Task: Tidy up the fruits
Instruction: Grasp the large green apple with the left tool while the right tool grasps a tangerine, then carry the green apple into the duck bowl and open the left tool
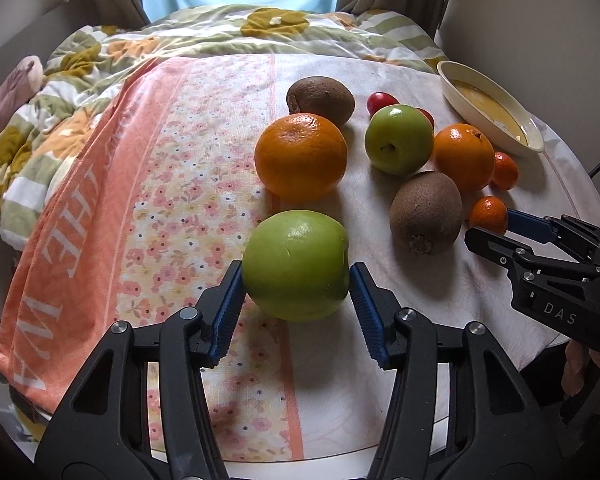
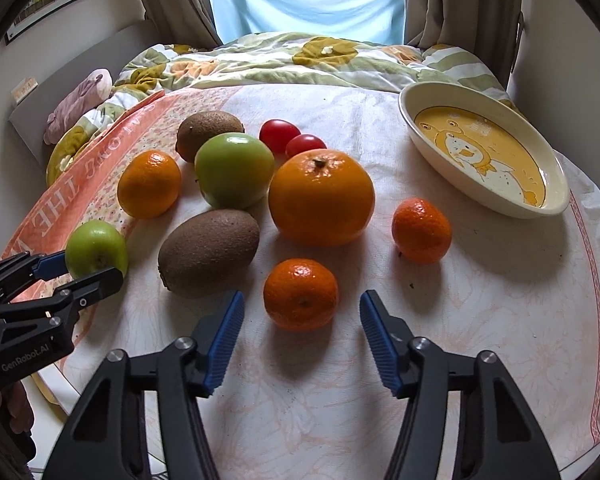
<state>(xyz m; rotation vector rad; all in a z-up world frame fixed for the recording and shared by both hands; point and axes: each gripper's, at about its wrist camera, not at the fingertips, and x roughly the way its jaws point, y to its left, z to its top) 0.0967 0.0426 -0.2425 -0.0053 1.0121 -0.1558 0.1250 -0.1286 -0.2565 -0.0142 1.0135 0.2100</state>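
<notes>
Left wrist view: left gripper [image 1: 296, 280] brackets the near apple [image 1: 296, 264], pads just at its sides; firm grip cannot be confirmed. Judged step: grasping it; next, close and lift. Apple is roundish, stem end facing right. Right gripper [image 2: 302, 332] is wide, before a mandarin [image 2: 301, 294].

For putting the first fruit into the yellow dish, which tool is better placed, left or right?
Right. The dish lies on its side, and the open right tool already frames a small mandarin. The left tool brackets a green apple farther from it.
</notes>
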